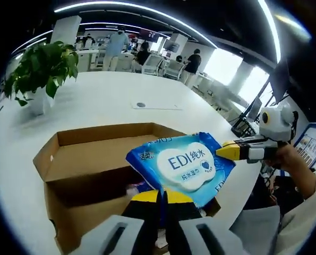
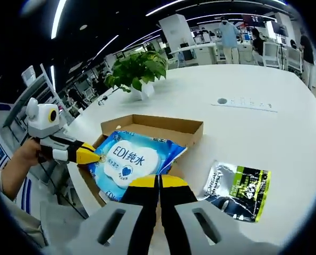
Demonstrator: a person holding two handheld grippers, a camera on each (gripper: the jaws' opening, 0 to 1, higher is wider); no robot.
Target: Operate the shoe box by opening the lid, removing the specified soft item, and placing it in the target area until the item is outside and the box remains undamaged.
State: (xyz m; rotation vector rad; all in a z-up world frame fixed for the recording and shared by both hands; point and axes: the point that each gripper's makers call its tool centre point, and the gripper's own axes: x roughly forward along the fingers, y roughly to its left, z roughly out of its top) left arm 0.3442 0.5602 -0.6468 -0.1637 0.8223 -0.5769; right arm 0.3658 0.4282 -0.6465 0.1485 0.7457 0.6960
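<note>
An open brown cardboard shoe box [image 1: 80, 159] lies on the white table, also seen as the box [image 2: 171, 127] in the right gripper view. A blue pack of wet wipes [image 1: 187, 164] with a white label hangs over the box's open top. My left gripper [image 1: 162, 194] is shut on the pack's near edge. My right gripper [image 1: 225, 151] reaches in from the right, pinching the pack's corner. In the right gripper view the wipes pack [image 2: 128, 164] sits above my right gripper [image 2: 159, 183], shut on it, while the left gripper [image 2: 96, 157] holds its left edge.
A dark pouch with a green label [image 2: 237, 191] lies on the table right of the box. A potted plant [image 1: 41, 71] stands at the far side, and a flat outlet plate [image 2: 245, 102] sits mid-table. People and chairs fill the background.
</note>
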